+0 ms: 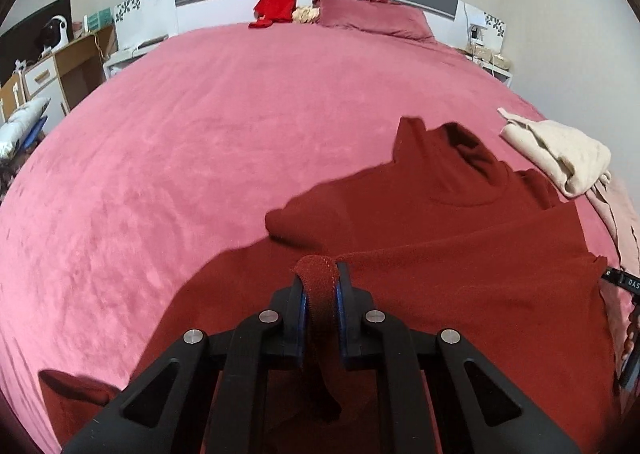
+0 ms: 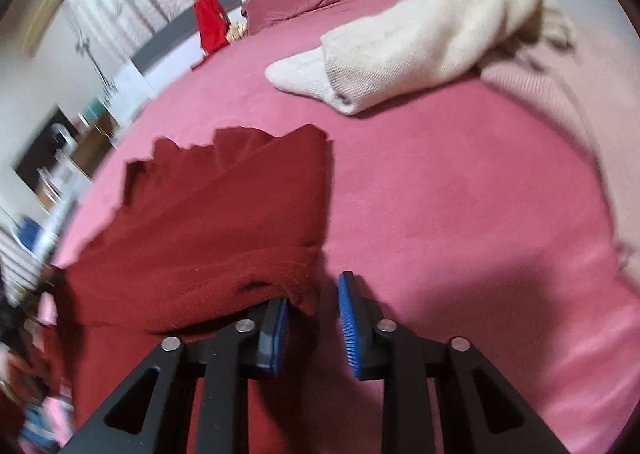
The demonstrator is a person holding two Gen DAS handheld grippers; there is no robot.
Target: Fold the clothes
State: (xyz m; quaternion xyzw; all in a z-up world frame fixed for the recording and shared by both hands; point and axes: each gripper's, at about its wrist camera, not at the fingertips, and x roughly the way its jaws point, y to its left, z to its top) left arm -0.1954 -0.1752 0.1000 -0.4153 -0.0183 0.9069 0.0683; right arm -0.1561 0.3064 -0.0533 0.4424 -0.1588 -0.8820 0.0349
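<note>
Left wrist view: left gripper (image 1: 320,286) clamps dark red sweater (image 1: 460,221) hem; right gripper (image 2: 312,306), jaws apart beside it, needs an equally firm bite.

White letters "DAS" show on a black strap (image 1: 624,280).

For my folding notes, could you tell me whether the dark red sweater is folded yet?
Not yet: dark red sweater lies rumpled, hem pinched in left gripper.

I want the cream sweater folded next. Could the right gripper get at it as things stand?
Probably yes: bare bedspread lies between the right gripper and the cream sweater, and its jaws stand apart, the dark red garment only at its left finger.
</note>
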